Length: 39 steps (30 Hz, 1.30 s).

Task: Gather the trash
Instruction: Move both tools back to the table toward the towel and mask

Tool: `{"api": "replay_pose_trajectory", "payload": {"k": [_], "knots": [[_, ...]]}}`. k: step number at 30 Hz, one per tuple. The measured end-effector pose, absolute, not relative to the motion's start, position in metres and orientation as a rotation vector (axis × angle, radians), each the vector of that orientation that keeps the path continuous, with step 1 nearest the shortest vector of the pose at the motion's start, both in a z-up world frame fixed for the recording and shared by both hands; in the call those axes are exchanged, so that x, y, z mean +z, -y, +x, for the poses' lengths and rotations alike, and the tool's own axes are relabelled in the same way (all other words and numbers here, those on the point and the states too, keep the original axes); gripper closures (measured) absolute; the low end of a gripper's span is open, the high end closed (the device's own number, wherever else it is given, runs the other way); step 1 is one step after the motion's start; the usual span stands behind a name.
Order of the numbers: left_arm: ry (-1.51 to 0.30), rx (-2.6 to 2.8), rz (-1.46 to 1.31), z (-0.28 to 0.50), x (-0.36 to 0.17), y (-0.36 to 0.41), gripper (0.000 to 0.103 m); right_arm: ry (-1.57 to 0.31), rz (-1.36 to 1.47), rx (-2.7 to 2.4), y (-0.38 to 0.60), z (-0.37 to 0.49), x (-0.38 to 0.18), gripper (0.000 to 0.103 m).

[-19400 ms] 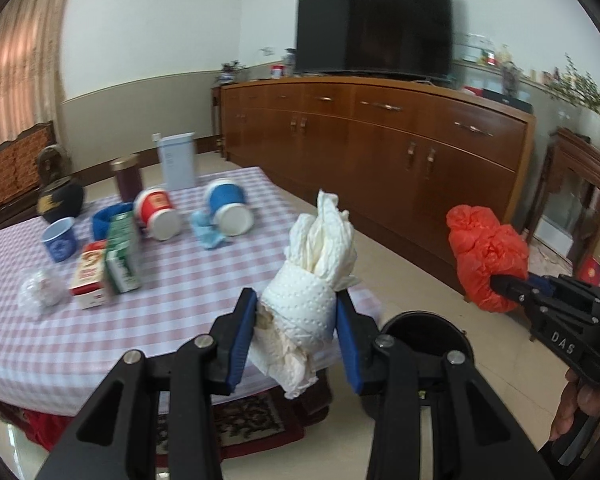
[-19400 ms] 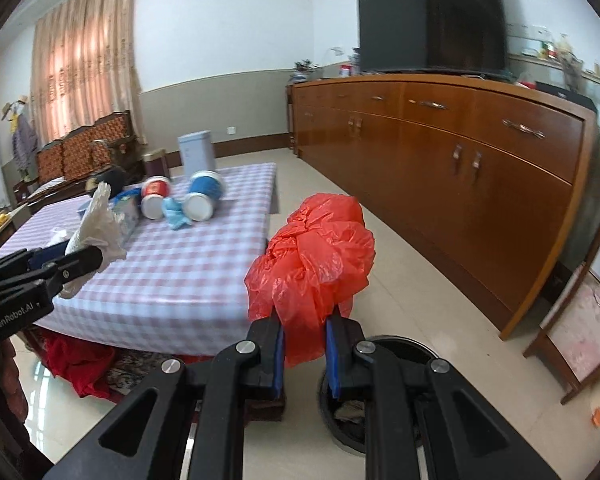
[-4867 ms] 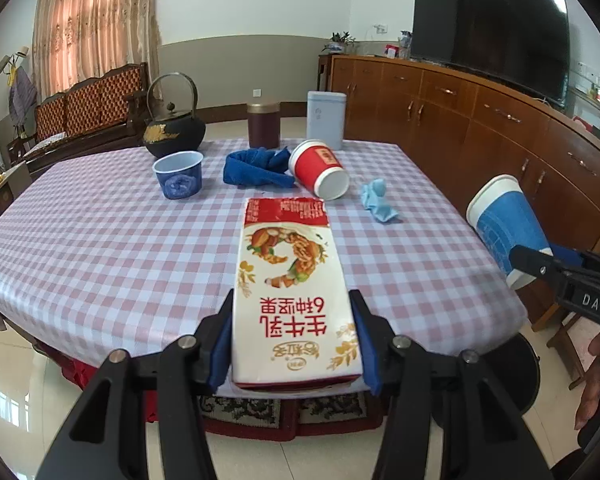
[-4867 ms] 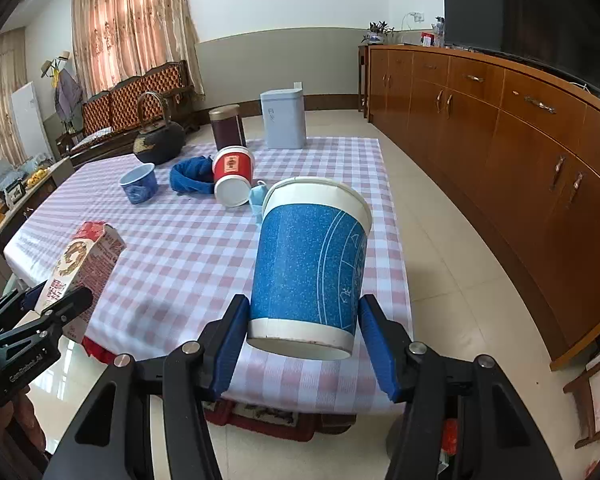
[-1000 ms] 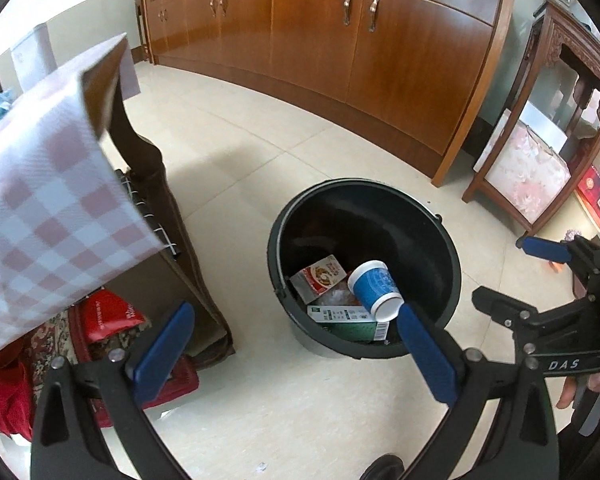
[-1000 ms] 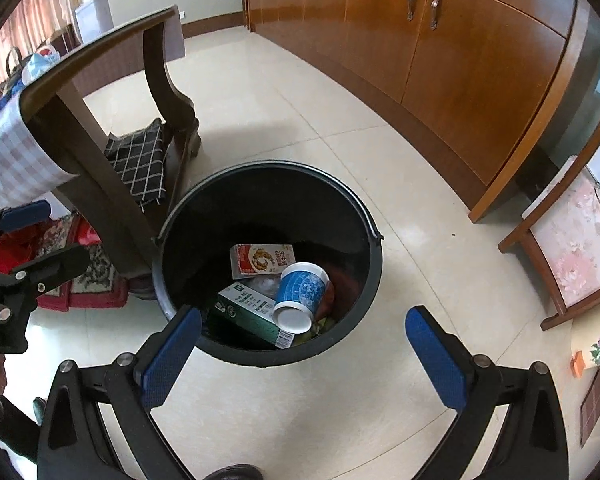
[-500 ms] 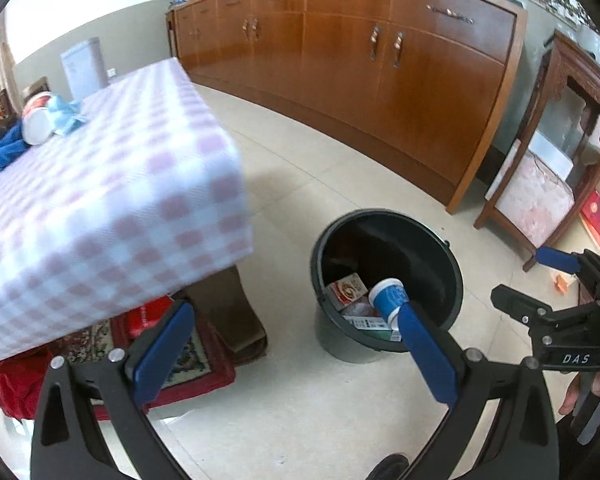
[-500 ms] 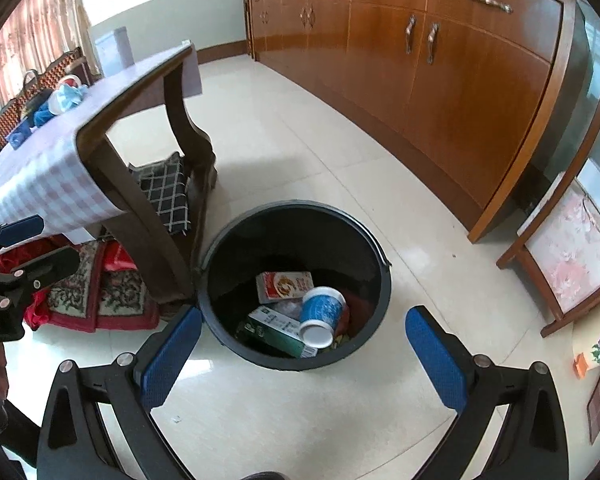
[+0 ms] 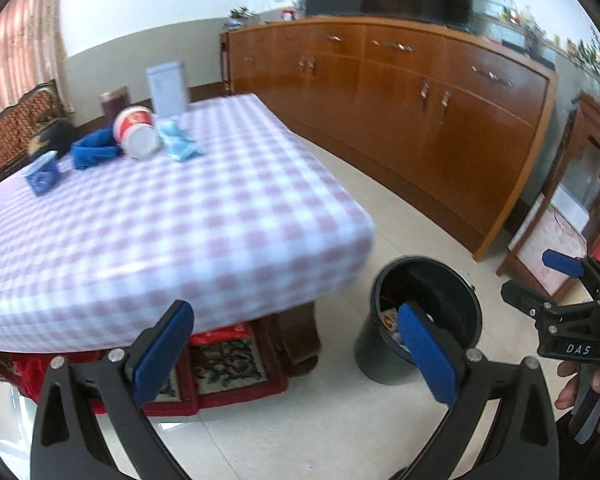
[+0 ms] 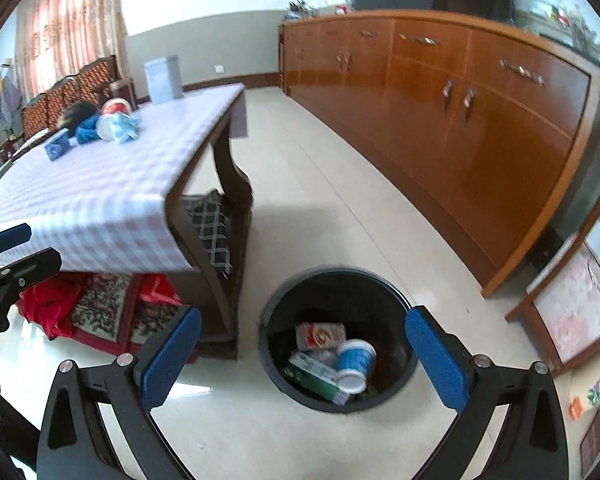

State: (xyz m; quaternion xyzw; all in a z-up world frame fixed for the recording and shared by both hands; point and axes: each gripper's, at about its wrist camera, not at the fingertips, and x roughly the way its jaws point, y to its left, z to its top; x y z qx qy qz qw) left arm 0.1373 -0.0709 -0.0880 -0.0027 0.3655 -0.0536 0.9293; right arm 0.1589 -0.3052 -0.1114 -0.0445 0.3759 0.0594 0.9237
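A black trash bin stands on the floor by the table corner; it also shows in the left wrist view. In it lie a blue paper cup, a red milk carton and a green carton. On the checked table lie a red paper cup on its side and a crumpled light-blue wrapper. My left gripper is open and empty, facing the table's near edge. My right gripper is open and empty above the bin.
A blue cloth, a small blue cup, a dark jar, a black teapot and a pale tin stand at the table's far end. A long wooden sideboard runs along the right. A rug lies under the table.
Both grippers have lifted and tilted up from the bin toward the table. The tabletop and its far objects have come into view. Both stay open and empty.
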Motion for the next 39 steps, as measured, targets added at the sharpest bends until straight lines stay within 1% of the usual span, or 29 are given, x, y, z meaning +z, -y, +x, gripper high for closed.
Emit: {"api": "replay_pose_trajectory", "payload": {"k": [8,14,21,28,30,32,37,39], "knots": [[-0.707,-0.007,-0.038,0.132,-0.068,0.007,0.001,-0.711,-0.103,0.234,0.241,0.180,-0.077,0.000],[-0.696,0.087,-0.069,0.135,-0.060,-0.049,0.001,-0.703,-0.181,0.308,0.166,0.204,-0.062,0.000],[-0.669,0.199,-0.112,0.147,-0.056,-0.112,0.001,-0.706,-0.203,0.370,0.099,0.242,-0.054,0.000],[-0.671,0.239,-0.111,0.168,-0.057,-0.146,0.001,-0.719,-0.236,0.411,0.055,0.283,-0.057,0.000],[-0.675,0.241,-0.112,0.175,-0.060,-0.153,0.001,-0.724,-0.245,0.419,0.043,0.295,-0.060,0.002],[-0.679,0.247,-0.112,0.183,-0.063,-0.160,0.001,-0.730,-0.250,0.422,0.036,0.307,-0.063,0.009],[-0.697,0.256,-0.118,0.202,-0.071,-0.176,0.001,-0.762,-0.241,0.430,0.021,0.339,-0.075,0.015],[-0.704,0.256,-0.115,0.211,-0.075,-0.179,0.001,-0.778,-0.239,0.435,0.015,0.352,-0.081,0.019]]}}
